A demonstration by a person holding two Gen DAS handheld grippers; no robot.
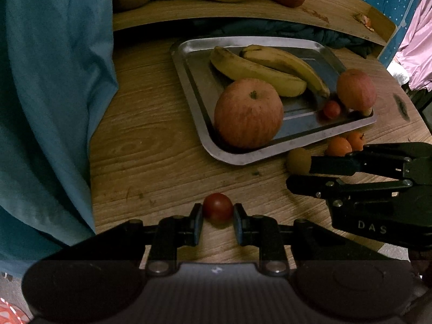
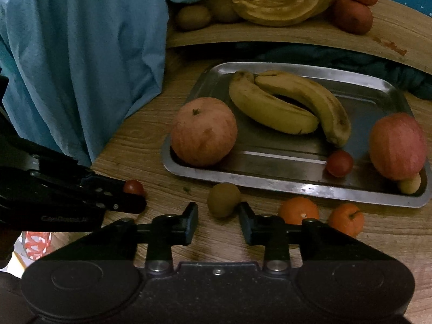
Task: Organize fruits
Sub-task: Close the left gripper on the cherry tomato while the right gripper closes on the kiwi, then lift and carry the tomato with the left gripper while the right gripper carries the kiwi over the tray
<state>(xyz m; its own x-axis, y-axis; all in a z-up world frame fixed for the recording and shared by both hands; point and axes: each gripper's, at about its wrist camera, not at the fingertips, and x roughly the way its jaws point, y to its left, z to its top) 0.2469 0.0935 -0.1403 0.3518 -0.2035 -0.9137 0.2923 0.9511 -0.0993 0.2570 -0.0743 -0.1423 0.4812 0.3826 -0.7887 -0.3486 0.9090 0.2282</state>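
Observation:
A metal tray [image 1: 194, 86] [image 2: 270, 183] on the wooden table holds two bananas [image 1: 259, 73] [image 2: 272, 110], two apples [image 1: 248, 113] [image 1: 356, 89], a cherry tomato [image 2: 339, 163] and a small yellowish fruit [image 2: 410, 184]. My left gripper [image 1: 218, 216] is shut on another cherry tomato [image 1: 217, 207] [image 2: 133, 187], low over the table in front of the tray. My right gripper [image 2: 217, 216] is open, its fingers on either side of a small brown fruit [image 2: 223, 199] [image 1: 298, 160] that rests on the table; a gap shows on the fruit's left side. Two small oranges [image 2: 298, 210] [image 2: 347, 218] lie just right of it.
A blue cloth [image 1: 54, 94] hangs along the left side of the table. A raised wooden shelf [image 2: 297, 37] behind the tray carries kiwis, bananas and red fruit. Pink fabric [image 1: 415, 43] shows at the far right. Bare wood lies between the cloth and the tray.

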